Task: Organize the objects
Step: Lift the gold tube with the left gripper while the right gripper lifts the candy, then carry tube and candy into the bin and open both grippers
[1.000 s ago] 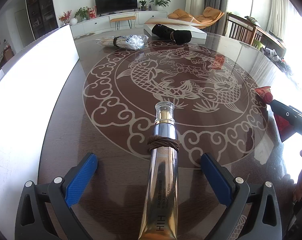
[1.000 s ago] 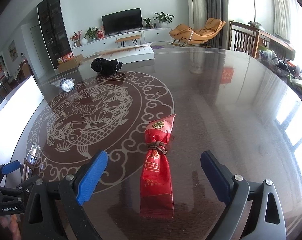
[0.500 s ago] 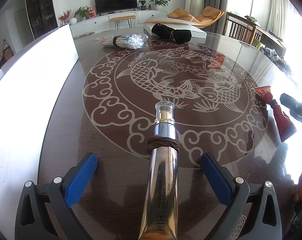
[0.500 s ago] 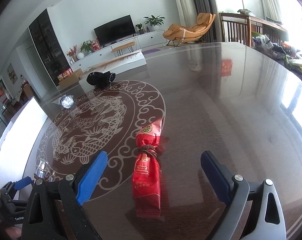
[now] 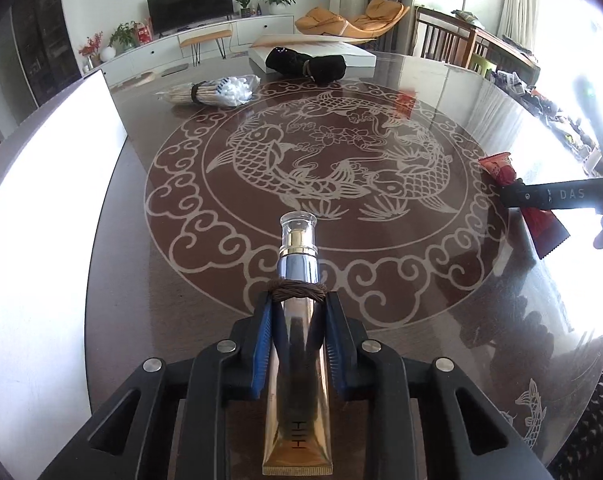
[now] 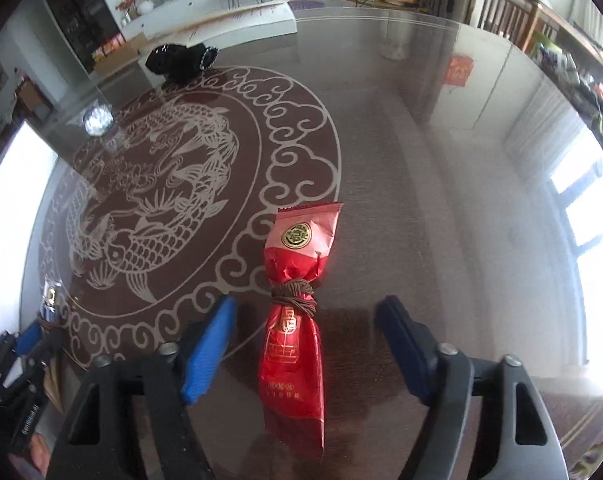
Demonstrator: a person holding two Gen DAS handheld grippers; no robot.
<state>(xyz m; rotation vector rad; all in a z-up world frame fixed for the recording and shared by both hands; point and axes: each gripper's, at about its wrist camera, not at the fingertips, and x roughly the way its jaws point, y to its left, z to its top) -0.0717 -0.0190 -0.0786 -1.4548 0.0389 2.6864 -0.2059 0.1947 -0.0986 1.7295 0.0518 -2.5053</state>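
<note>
A gold and silver cream tube [image 5: 299,344] with a brown hair tie [image 5: 297,291] round its neck lies on the dark round table [image 5: 521,320]. My left gripper [image 5: 297,306] is shut on the tube just behind the tie. A red snack packet [image 6: 295,328], tied at its middle with a brown band, lies between the fingers of my right gripper [image 6: 307,316], which is open and not touching it. The packet [image 5: 541,224] and the right gripper's black body also show at the right of the left wrist view.
A bundle of cotton swabs [image 5: 217,92] and a black rolled bundle [image 5: 305,65] lie at the table's far side by a flat white box [image 5: 313,46]. A white board [image 5: 41,208] runs along the left edge. Chairs stand at the far right.
My left gripper has closed on the cream tube. My right gripper has tilted down and come closer over the red packet, with its fingers somewhat narrower.
</note>
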